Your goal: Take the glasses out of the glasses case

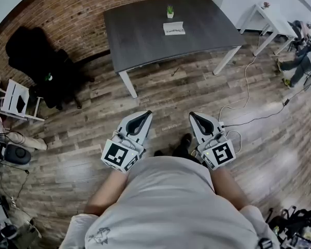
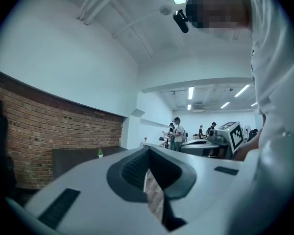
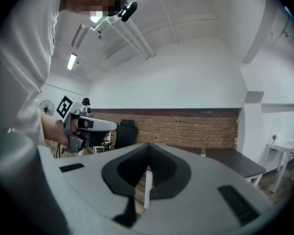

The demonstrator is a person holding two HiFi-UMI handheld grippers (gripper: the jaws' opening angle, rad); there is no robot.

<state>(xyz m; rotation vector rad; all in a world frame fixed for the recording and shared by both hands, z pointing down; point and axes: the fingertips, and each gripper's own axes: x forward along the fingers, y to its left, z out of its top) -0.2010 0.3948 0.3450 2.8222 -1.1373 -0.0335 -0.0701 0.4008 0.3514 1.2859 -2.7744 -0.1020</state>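
The glasses case (image 1: 174,28) is a small pale flat shape far off on the dark grey table (image 1: 145,35), just in front of a little potted plant (image 1: 170,11). I cannot see the glasses at this distance. Both grippers are held close to the person's body, over the wooden floor and well short of the table. My left gripper (image 1: 147,113) (image 2: 148,150) has its jaws together with nothing in them. My right gripper (image 1: 192,114) (image 3: 148,146) is likewise shut and empty. Both point level toward the table, whose top shows in the right gripper view (image 3: 235,163).
A black office chair (image 1: 41,66) stands left of the table by the brick wall. A white table (image 1: 272,22) and people (image 1: 306,56) are at the far right. Cables (image 1: 246,102) trail over the floor on the right. White frames and gear (image 1: 15,100) crowd the left edge.
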